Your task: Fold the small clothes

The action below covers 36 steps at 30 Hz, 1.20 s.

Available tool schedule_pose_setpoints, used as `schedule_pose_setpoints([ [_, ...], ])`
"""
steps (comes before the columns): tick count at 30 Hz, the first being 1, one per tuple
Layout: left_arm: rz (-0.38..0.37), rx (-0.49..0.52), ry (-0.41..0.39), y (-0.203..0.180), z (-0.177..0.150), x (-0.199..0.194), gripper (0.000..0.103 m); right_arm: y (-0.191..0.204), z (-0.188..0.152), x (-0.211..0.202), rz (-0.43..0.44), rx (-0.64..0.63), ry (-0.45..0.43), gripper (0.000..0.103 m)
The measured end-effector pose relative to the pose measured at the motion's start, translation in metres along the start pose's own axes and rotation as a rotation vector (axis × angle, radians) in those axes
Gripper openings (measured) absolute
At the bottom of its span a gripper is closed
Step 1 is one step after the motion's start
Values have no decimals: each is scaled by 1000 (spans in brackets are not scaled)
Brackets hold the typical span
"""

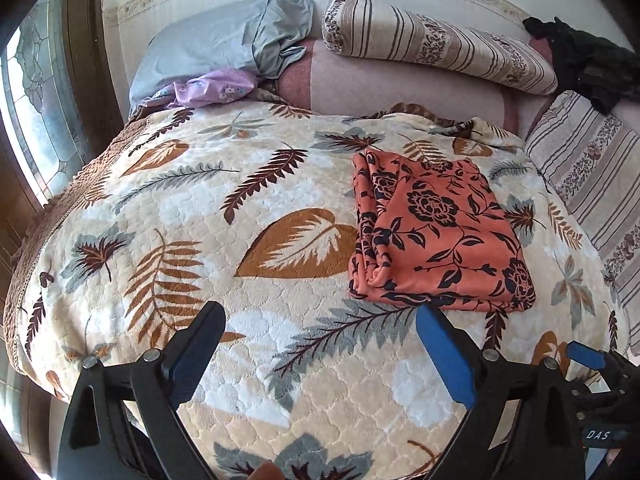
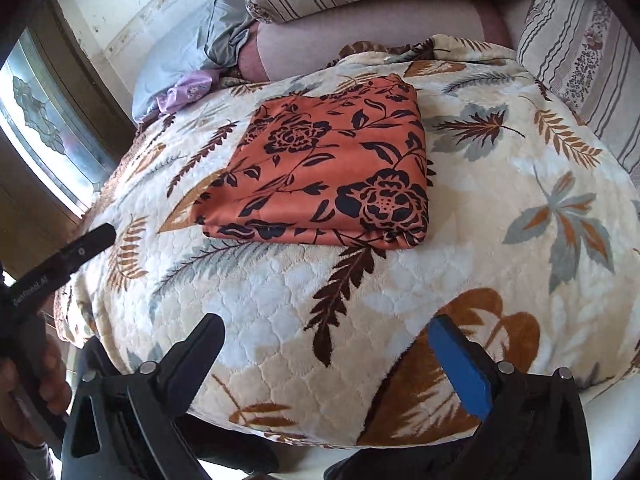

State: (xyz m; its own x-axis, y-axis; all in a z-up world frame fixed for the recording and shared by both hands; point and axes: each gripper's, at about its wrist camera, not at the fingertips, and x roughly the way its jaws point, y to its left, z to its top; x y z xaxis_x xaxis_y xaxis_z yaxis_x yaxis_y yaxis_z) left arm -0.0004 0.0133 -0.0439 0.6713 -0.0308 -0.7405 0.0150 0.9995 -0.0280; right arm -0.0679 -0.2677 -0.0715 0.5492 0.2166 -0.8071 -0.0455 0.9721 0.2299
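Observation:
An orange garment with a black flower print (image 1: pixel 436 232) (image 2: pixel 328 168) lies folded into a flat rectangle on the leaf-patterned blanket (image 1: pixel 240 208) (image 2: pixel 500 240). My left gripper (image 1: pixel 320 310) hovers open just short of the garment's near edge, with nothing between its fingers. In the right wrist view my right gripper (image 2: pixel 327 322) also stands open and empty, over bare blanket in front of the garment. The left gripper's black finger (image 2: pixel 80 248) shows at the left edge of that view, held by a hand (image 2: pixel 44 380). A blue pad of the right gripper (image 1: pixel 584 354) shows at the lower right of the left wrist view.
Striped bolster pillows (image 1: pixel 432 44) (image 1: pixel 592 176) line the back and right side. A grey-blue pillow (image 1: pixel 224 44) and a crumpled purple cloth (image 1: pixel 216 88) sit at the back left. A black garment (image 1: pixel 584 64) lies at the far right. A window (image 1: pixel 36 120) is on the left.

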Motion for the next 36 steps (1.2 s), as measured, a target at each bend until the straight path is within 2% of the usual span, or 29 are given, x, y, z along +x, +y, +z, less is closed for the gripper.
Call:
schedule_pose_setpoints([
  [2, -13, 5, 18, -6, 4, 1, 96, 1, 3, -1, -46, -5, -16, 103],
  [4, 5, 14, 21, -13, 8, 0, 96, 0, 6, -3, -75, -1, -33, 103],
  [12, 13, 64, -12, -37, 18, -4, 96, -9, 23, -16, -159, 9, -94, 103],
  [19, -1, 43, -21, -42, 28, -6, 96, -7, 36, -26, -190, -4, -142, 103],
  [29, -42, 44, -9, -47, 35, -1, 96, -6, 47, -19, -197, -15, -138, 103],
  [36, -79, 6, 41, -44, 40, 13, 96, -4, 52, -14, -218, -33, -135, 103],
])
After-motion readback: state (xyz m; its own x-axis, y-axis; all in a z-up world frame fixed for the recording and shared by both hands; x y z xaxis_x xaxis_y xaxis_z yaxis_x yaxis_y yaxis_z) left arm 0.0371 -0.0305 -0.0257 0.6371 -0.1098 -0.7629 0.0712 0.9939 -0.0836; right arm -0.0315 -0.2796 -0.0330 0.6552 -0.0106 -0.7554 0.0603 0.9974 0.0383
